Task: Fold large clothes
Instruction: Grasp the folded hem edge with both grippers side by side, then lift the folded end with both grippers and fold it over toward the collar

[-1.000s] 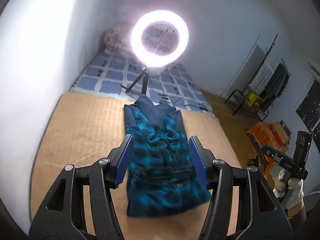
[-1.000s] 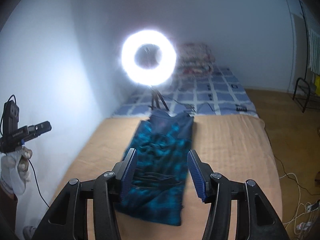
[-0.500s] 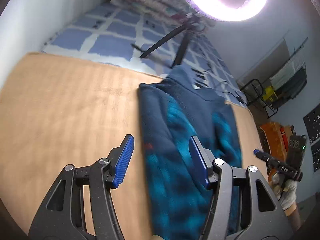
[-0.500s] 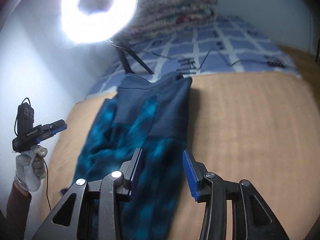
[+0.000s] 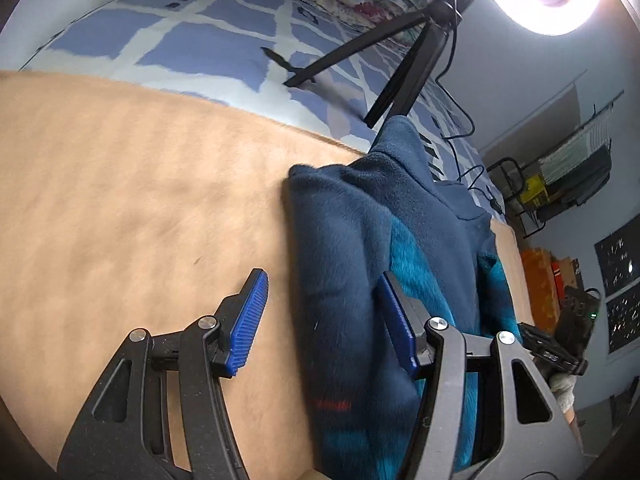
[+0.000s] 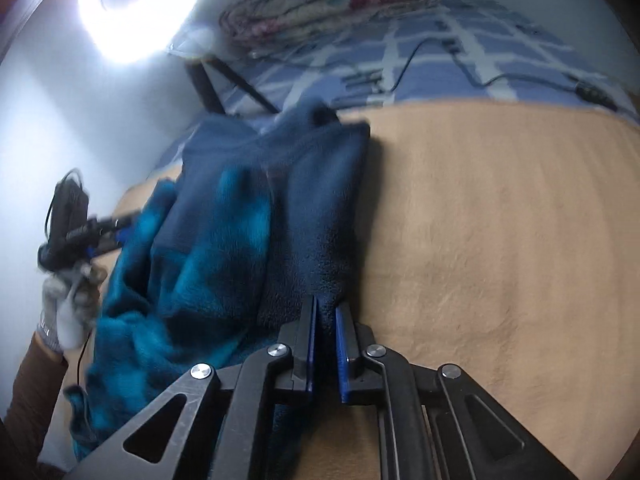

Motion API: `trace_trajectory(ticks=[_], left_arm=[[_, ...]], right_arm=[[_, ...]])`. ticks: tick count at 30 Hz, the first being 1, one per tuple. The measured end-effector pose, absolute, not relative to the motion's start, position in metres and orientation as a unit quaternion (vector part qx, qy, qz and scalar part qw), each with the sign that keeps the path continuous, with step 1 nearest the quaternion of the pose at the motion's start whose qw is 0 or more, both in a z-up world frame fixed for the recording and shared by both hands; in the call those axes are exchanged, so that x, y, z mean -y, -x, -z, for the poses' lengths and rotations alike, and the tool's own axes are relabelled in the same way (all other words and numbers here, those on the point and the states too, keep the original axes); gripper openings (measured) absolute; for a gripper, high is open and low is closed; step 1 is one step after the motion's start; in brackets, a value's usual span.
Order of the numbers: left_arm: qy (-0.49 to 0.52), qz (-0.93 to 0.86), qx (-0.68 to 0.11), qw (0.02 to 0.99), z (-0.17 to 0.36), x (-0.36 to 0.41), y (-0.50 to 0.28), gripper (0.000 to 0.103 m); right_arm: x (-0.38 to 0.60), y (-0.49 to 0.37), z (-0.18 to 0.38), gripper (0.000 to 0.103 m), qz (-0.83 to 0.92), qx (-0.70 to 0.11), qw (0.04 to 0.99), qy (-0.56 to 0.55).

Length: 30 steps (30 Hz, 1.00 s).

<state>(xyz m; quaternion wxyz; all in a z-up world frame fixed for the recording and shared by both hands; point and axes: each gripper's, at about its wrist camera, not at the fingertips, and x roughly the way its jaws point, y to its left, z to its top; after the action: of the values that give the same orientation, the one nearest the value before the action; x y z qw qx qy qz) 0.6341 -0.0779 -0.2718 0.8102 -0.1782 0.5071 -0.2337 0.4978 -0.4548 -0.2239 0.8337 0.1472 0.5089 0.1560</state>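
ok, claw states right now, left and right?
Left claw: open, straddling the near edge of the blue fleece garment, not gripping.
Right claw: closing, pads pinching the garment's dark blue edge.

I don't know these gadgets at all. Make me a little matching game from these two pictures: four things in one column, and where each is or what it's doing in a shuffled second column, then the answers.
Things
1. left gripper
2. right gripper
3. fleece garment
4. ring light

Descriptions
A. glowing on a tripod at the far end of the bed
B. jaws closing on the dark blue edge of the fabric
C. lying lengthwise on the tan blanket
D. jaws apart, astride the garment's other edge

Pairs: 1-D, 2-B, 3-C, 4-A
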Motion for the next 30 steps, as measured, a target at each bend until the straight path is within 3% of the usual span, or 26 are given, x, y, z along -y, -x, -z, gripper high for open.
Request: trace_trajectory(ticks=[1, 2, 4, 10, 15, 16, 18, 20, 23, 30], left_arm=[[0.171, 0.233, -0.507, 0.812, 0.272, 0.081, -0.637, 0.058], [0.166, 0.236, -0.505, 0.813, 0.271, 0.083, -0.641, 0.058], [0.171, 0.236, -0.503, 0.814, 0.272, 0.084, -0.650, 0.058], [0.158, 0.253, -0.495, 0.816, 0.275, 0.103, -0.672, 0.057], [0.147, 0.258, -0.495, 0.817, 0.275, 0.116, -0.677, 0.040], [0.143, 0.259, -0.494, 0.818, 0.275, 0.117, -0.677, 0.035], [0.142, 0.259, -0.494, 0.818, 0.276, 0.117, -0.676, 0.021], [0.136, 0.259, -0.489, 0.822, 0.275, 0.120, -0.673, 0.017], [0.117, 0.255, -0.475, 0.834, 0.267, 0.125, -0.666, 0.013], [0.138, 0.265, -0.437, 0.848, 0.233, 0.113, -0.643, 0.012]], right_arm=[[0.456, -0.495, 0.221, 0.013, -0.164, -0.503, 0.836, -0.145], [0.459, -0.493, 0.216, 0.026, -0.179, -0.490, 0.840, -0.150], [0.470, -0.493, 0.208, 0.038, -0.183, -0.470, 0.847, -0.170], [0.489, -0.540, 0.225, 0.043, -0.170, -0.466, 0.832, -0.250], [0.472, -0.582, 0.233, 0.043, -0.173, -0.470, 0.827, -0.257], [0.467, -0.588, 0.235, 0.043, -0.175, -0.471, 0.827, -0.254], [0.458, -0.589, 0.235, 0.030, -0.180, -0.470, 0.830, -0.240], [0.444, -0.589, 0.233, 0.013, -0.178, -0.474, 0.836, -0.211], [0.429, -0.584, 0.225, 0.007, -0.167, -0.470, 0.852, -0.160], [0.433, -0.564, 0.187, 0.006, -0.161, -0.432, 0.876, -0.143]])
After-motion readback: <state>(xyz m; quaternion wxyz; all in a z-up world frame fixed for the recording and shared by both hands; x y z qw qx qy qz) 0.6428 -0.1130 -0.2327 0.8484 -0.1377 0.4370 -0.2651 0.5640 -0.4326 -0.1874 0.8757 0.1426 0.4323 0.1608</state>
